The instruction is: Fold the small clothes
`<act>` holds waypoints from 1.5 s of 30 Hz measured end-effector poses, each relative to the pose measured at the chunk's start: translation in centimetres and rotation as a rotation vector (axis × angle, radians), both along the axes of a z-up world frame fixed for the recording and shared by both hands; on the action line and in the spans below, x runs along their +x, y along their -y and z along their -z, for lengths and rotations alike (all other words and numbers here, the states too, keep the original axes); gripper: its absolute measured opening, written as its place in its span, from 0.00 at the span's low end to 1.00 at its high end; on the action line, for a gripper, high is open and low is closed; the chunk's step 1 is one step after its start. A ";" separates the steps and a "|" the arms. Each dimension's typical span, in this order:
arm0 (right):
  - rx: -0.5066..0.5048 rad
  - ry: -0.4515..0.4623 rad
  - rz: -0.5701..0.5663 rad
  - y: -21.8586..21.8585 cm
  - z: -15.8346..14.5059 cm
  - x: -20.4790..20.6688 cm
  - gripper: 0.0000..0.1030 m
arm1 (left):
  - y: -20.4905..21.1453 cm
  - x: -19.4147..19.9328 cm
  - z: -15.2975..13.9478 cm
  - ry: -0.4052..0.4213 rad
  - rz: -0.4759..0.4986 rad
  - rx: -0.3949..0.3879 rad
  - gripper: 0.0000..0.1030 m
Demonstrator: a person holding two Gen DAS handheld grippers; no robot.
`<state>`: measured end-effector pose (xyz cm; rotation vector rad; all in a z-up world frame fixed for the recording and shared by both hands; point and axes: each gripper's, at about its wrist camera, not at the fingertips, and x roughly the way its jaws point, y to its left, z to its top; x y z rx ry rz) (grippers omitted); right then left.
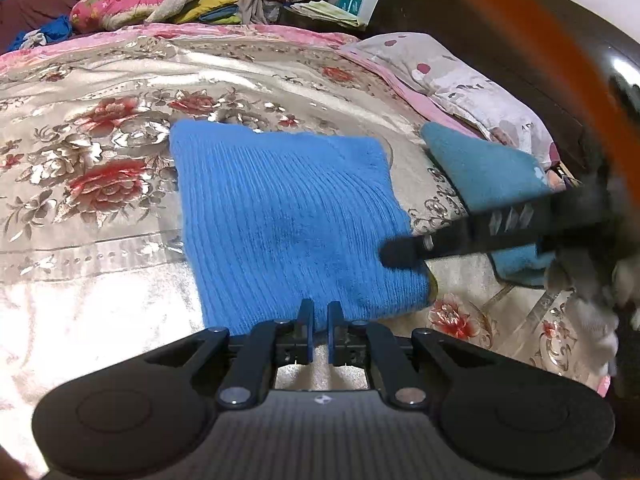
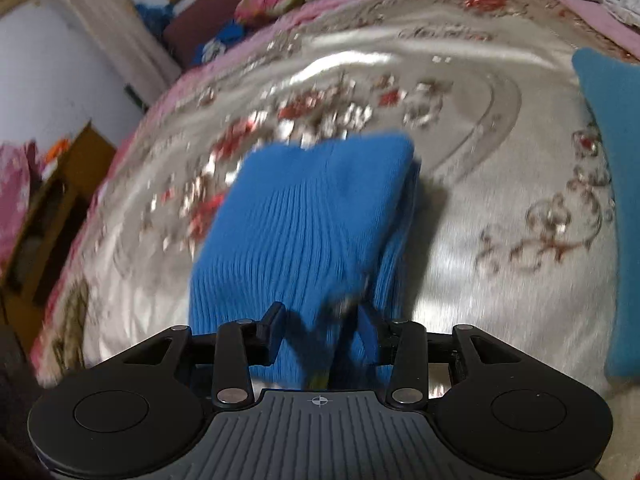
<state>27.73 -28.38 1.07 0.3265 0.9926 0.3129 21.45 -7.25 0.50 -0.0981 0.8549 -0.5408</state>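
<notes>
Item: blue ribbed knit, folded square, lying on the floral bedspread, probably for stacking. Right gripper clamps the knit's near edge, cloth bunched between its fingers. Left gripper nearly closed, empty, at the knit's near hem. Teal folded cloth just right of the knit.

Two hand-held grippers were in view: the left hand-held gripper at the lower centre of its own frame, the right hand-held gripper likewise. One bright blue ribbed knit lay mid-frame and one teal folded cloth at the right. One spotted pillow sat upper right, on one flowered bedspread.
</notes>
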 end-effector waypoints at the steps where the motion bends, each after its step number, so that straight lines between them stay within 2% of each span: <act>1: -0.034 0.006 -0.014 -0.2 0.3 -0.3 0.07 | 0.0 0.0 -0.1 0.002 -0.001 -0.001 0.12; 3: -0.088 0.015 -0.011 0.0 0.6 -0.2 0.06 | 0.0 0.2 -0.2 0.006 -0.004 -0.004 0.12; 5: -0.110 0.024 0.042 1.2 0.7 0.3 0.06 | 0.0 0.3 -0.2 0.005 0.001 -0.002 0.12; 7: -0.090 0.017 0.087 2.4 0.8 0.6 0.07 | 0.2 0.5 0.1 0.001 0.007 0.013 0.12; 9: -0.061 -0.005 0.061 2.4 1.0 0.4 0.16 | 0.1 0.7 0.5 -0.004 0.009 0.020 0.12; 10: -0.050 -0.007 0.054 2.3 1.0 0.0 0.16 | -0.1 0.7 0.5 -0.008 0.008 0.016 0.12; 13: -0.003 0.031 0.069 2.7 -0.1 -0.3 0.20 | -0.6 0.8 0.3 -0.002 0.003 0.008 0.12; 14: 0.015 0.049 0.085 3.1 -0.6 -0.2 0.25 | -0.8 0.9 0.2 0.001 -0.003 0.007 0.12; 15: 0.024 0.069 0.098 3.6 -1.1 0.1 0.37 | -0.9 1.0 0.0 0.006 -0.010 0.006 0.12; 17: 0.002 0.108 0.140 3.5 -1.6 1.4 0.45 | -1.2 1.4 -0.4 0.014 -0.026 -0.005 0.12; 20: -0.017 0.124 0.152 2.5 -1.3 3.5 0.45 | -1.4 2.1 -1.0 0.023 -0.050 -0.021 0.14; 21: -0.016 0.114 0.156 2.2 -0.9 4.3 0.42 | -1.4 2.3 -1.1 0.025 -0.056 -0.022 0.14; 22: -0.026 0.105 0.162 1.9 -0.4 5.1 0.37 | -1.4 2.5 -1.1 0.024 -0.059 -0.020 0.14; 23: -0.047 0.103 0.169 1.6 0.0 5.6 0.24 | -1.3 2.8 -1.0 0.019 -0.059 -0.015 0.14; 24: -0.090 0.098 0.173 1.2 0.5 6.3 0.18 | -1.1 3.1 -0.7 0.009 -0.059 -0.009 0.14; 27: -0.115 0.074 0.216 1.1 1.7 7.5 0.16 | -0.7 3.9 0.2 -0.035 -0.067 0.004 0.14; 29: -0.121 0.070 0.219 1.1 1.9 7.6 0.18 | -0.5 3.7 0.3 -0.034 -0.067 0.009 0.14; 30: -0.124 0.075 0.208 1.1 1.7 7.4 0.25 | -0.5 3.5 0.1 -0.026 -0.064 0.010 0.14; 32: -0.122 0.098 0.171 0.9 1.0 6.6 0.28 | -0.6 3.3 -0.2 -0.017 -0.063 0.008 0.15; 35: -0.091 0.112 0.143 1.2 0.2 4.9 0.48 | -0.7 3.7 -0.4 -0.022 -0.073 0.004 0.18; 37: -0.058 0.108 0.122 1.5 0.1 3.7 0.51 | -0.7 3.9 -0.7 -0.020 -0.090 0.007 0.19; 39: -0.053 0.110 0.108 1.5 0.2 2.9 0.62 | -0.7 4.2 -0.8 -0.017 -0.099 -0.001 0.21; 45: -0.037 0.078 0.102 1.5 2.3 3.0 0.64 | -0.2 4.6 -1.1 0.010 -0.123 0.000 0.27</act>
